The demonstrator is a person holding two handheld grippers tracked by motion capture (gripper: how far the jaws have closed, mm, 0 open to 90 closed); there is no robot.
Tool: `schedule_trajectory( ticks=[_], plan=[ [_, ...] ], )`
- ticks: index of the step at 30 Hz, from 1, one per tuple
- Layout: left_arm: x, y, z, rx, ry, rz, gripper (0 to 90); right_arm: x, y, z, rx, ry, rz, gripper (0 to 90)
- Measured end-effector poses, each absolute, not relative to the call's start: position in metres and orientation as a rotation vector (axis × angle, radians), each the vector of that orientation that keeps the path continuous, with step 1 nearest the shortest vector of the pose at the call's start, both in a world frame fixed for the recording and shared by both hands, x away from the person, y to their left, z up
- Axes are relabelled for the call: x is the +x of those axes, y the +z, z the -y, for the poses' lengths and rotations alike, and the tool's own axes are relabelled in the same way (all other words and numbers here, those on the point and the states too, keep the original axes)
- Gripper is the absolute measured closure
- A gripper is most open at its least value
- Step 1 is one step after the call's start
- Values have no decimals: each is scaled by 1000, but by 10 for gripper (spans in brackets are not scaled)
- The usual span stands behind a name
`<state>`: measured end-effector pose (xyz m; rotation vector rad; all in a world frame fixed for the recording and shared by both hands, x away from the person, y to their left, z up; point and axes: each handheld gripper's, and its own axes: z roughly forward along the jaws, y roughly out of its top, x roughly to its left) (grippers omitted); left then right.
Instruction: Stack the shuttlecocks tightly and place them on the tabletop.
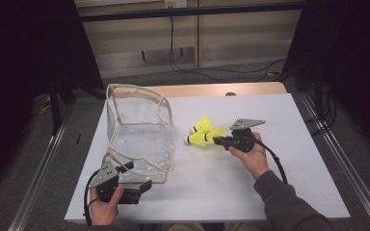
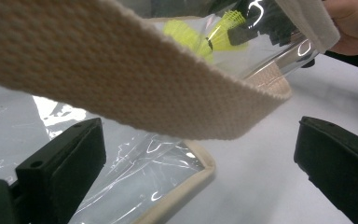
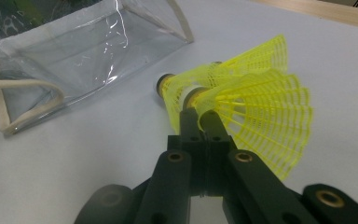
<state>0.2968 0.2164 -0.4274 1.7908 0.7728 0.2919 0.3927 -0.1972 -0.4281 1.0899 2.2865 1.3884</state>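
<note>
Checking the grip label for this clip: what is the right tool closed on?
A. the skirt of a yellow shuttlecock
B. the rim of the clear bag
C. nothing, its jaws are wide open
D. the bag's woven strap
A: in the right gripper view the right tool has its jaws pressed together on the mesh skirt of a yellow shuttlecock, well apart from the clear bag.

Both grippers, left gripper [image 1: 136, 179] and right gripper [image 1: 217, 139], are black with a grey triangular plate and black cable; brass-coloured rivets sit behind the right jaws. The sleeve [image 1: 289, 204] is dark grey.
</note>
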Motion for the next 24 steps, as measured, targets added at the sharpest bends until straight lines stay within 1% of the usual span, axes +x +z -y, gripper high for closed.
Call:
schedule_trajectory(
  ticks=[24],
  plan=[
    [297, -428, -216, 1785, 289, -775, 20, 396, -433, 194, 1083, 1373, -2290, 896]
  ],
)
